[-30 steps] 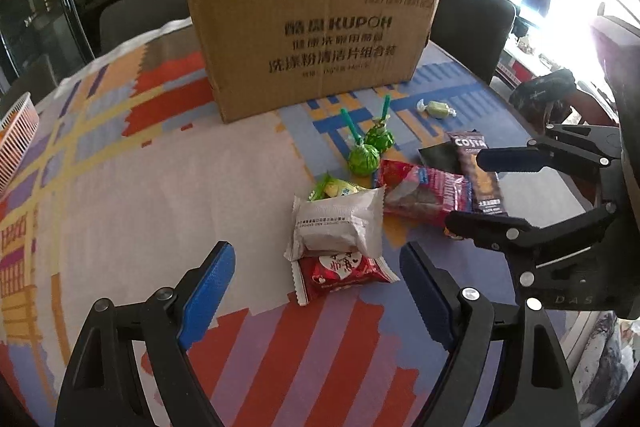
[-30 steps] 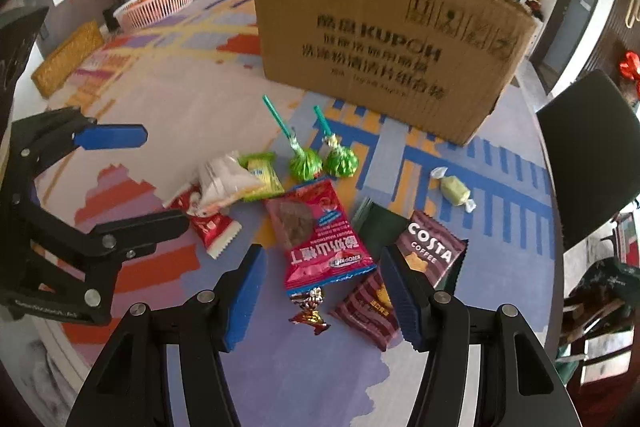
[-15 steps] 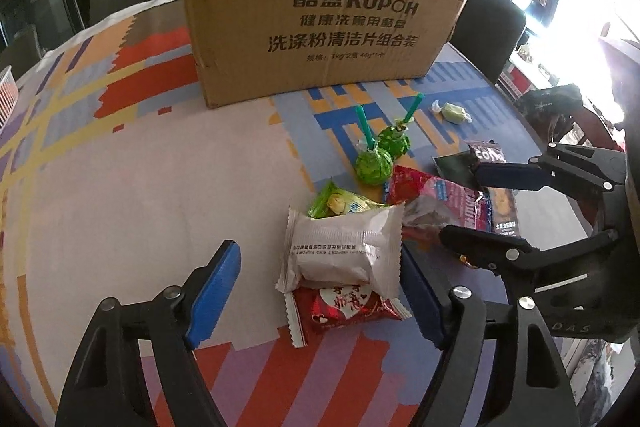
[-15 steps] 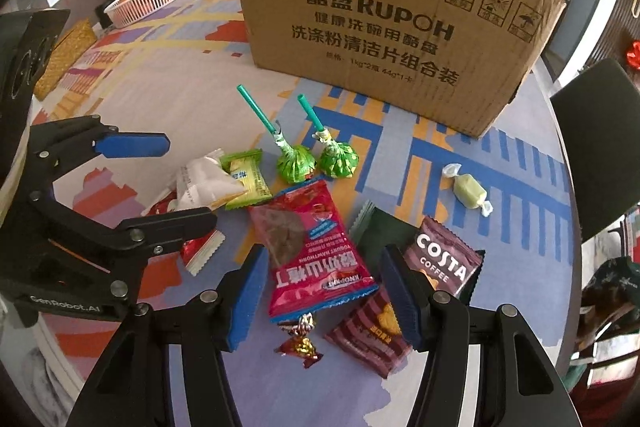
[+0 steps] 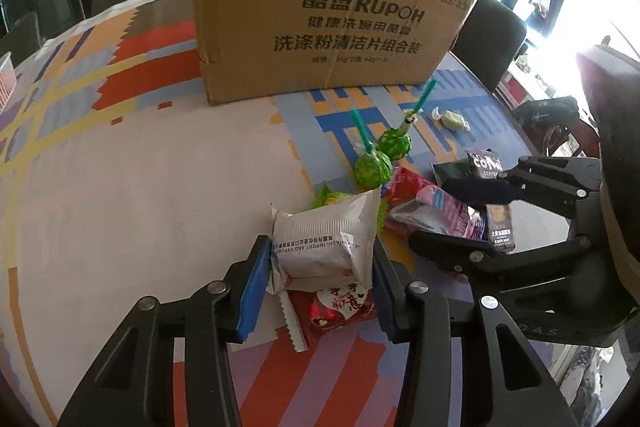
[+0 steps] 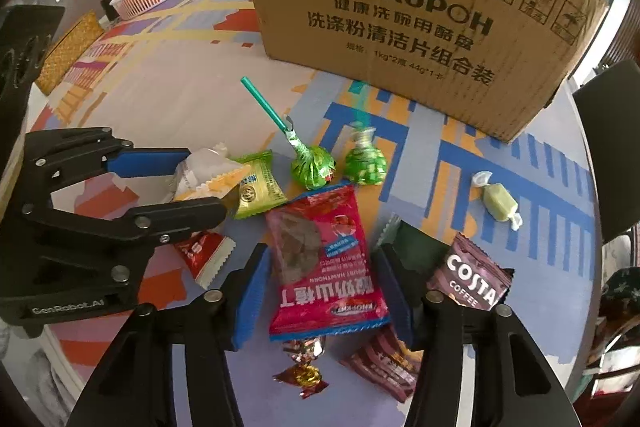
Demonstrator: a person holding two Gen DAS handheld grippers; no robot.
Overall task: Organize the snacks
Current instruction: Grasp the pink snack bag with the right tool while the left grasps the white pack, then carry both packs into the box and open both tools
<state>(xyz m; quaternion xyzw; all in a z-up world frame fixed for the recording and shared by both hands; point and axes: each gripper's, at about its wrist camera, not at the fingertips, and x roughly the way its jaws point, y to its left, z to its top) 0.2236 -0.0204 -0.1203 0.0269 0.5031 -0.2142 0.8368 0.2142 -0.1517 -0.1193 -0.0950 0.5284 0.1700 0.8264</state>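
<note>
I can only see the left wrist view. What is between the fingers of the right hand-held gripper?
Observer: A pink packet. The right hand-held gripper has just been closing, and its pads look pressed on both long edges.
Operator: Anything hidden near it?
Observer: A gold-wrapped candy pokes out at its near end.
Operator: What's the green thing behind the white packet?
Observer: A green packet with a gold face, lying flat, one edge under the white one.

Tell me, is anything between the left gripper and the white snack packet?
Nothing visible. The left gripper has just been closing; the white snack packet sits directly between its blue pads, lying on a red packet.
</note>
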